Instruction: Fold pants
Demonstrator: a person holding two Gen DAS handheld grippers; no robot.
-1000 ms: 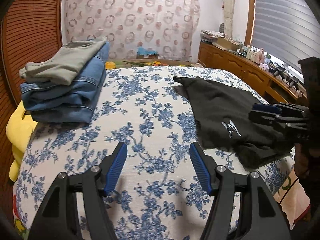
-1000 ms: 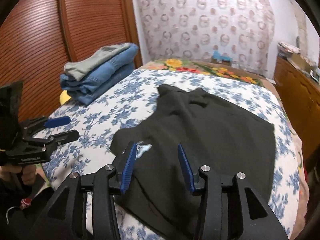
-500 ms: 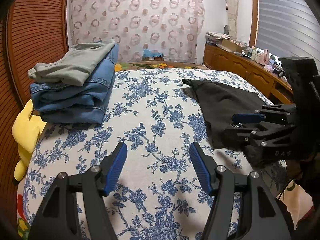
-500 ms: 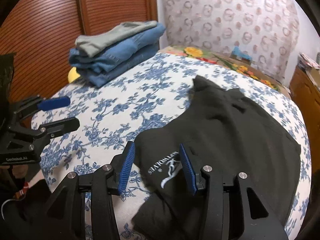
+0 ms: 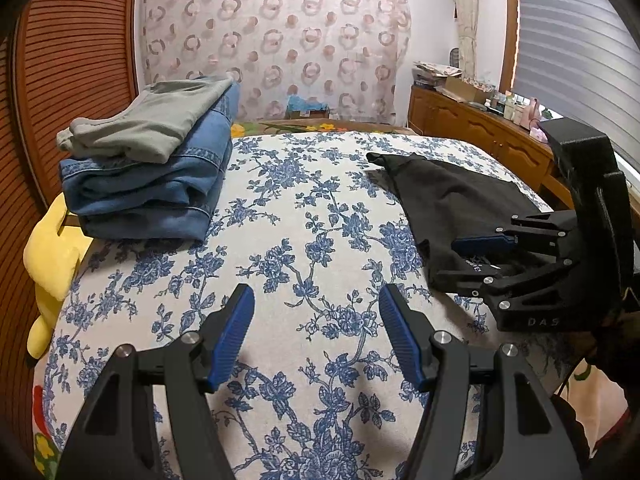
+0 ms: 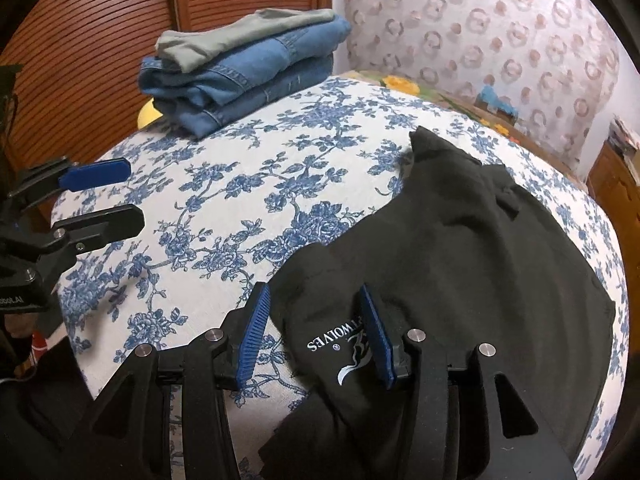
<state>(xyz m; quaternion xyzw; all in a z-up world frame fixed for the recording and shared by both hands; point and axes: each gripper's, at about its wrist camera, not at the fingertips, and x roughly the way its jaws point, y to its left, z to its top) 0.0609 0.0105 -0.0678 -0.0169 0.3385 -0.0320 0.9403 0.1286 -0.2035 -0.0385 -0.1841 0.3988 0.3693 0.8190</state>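
pants (image 6: 460, 256) lay spread on the flowered bedcover (image 6: 240, 184), black, on the right-hand part of the bed, with one end hanging over the near edge. a white printed logo (image 6: 340, 356) sat on the near corner of the cloth. the long axis of the pants ran from that near corner away toward the far side of the bed, slanting slightly to the right in the right wrist view.

the right gripper (image 6: 316, 336) was positioned directly over the near corner. its jaws stood at a middling gap, with the logo area and the left edge of the cloth lying between them. the pads did not appear to press the cloth, so nothing was held.

the left gripper (image 5: 316, 336) hung over bare bedcover, well to the left of the pants. its jaws stood fairly wide and held nothing.

the right hand was therefore the nearer one by far. the left hand would probably have needed to cross toward the cloth before taking a second corner.

a stack of folded jeans (image 5: 148, 196) with a grey garment (image 5: 152, 124) on top rested at the far left of the bed, well apart from the pants. a yellow item (image 5: 48, 264) showed beside the stack at the bed edge.
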